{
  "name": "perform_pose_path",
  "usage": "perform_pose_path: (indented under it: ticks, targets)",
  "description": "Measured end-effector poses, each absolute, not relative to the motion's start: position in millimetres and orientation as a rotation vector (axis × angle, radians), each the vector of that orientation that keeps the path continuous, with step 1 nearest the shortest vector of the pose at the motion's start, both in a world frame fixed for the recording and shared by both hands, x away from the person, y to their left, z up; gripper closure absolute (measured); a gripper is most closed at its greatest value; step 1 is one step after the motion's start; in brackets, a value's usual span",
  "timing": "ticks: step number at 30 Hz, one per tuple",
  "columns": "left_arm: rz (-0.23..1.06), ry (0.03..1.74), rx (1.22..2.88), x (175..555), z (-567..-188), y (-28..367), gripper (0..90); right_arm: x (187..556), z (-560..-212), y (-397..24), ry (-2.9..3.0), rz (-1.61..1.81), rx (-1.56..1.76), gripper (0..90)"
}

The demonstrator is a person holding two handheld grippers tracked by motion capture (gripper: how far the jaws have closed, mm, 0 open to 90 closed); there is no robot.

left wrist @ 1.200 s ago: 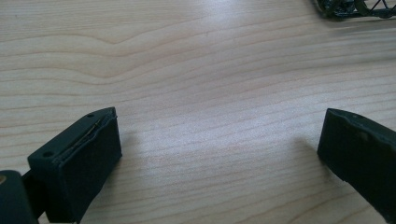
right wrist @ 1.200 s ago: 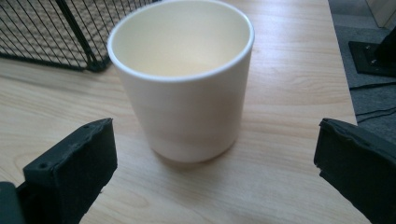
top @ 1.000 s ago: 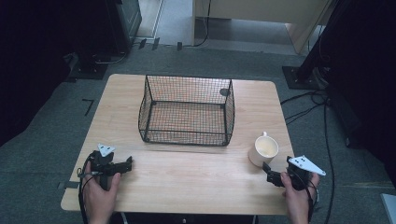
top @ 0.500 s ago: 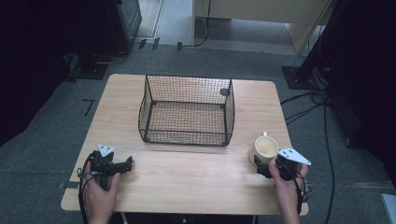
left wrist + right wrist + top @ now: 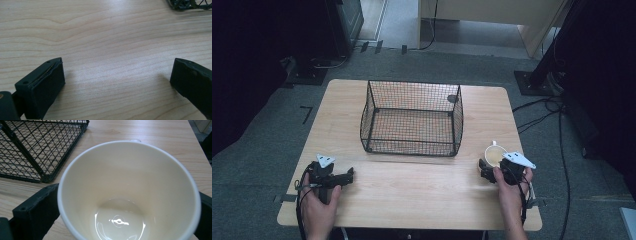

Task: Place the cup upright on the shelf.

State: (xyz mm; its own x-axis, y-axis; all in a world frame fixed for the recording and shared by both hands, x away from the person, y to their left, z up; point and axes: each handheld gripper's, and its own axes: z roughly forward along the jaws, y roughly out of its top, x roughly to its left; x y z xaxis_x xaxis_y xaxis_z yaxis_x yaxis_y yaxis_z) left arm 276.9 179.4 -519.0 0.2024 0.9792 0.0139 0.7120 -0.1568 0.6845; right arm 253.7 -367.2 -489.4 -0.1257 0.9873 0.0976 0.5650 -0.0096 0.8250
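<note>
From above, my right gripper [image 5: 486,170] has slid forward since a second ago and now brackets the cup [image 5: 494,154], which stands on the wooden table [image 5: 422,195] at about four o'clock from the wire basket [image 5: 412,117] — grey carpet all around. My left gripper [image 5: 343,176] has stayed put near the front left corner.

Left gripper view: my jaws spread wide over bare wood.

Right gripper view: the cup [image 5: 130,192] sits empty between my jaws — spread on either side of it, not clamped — with the basket [image 5: 37,147] at ten o'clock.
</note>
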Motion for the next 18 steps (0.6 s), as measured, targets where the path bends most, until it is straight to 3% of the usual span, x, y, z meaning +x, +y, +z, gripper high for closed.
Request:
perform_pose_path:
  ticks: [11, 13, 18]
  targets:
    - [0.636, 1.568, 1.936, 276.9, -519.0, 179.4, 0.0, 260.7, -500.9, -364.7, 1.722, 1.003, 1.632, 0.0]
    - [0.636, 1.568, 1.936, 276.9, -519.0, 179.4, 0.0, 259.1, -500.4, -365.5, 1.708, 1.001, 1.618, 8.1]
    - [0.636, 1.568, 1.936, 276.9, -519.0, 179.4, 0.0, 257.2, -499.3, -368.9, 1.721, 1.028, 1.595, 9.0]
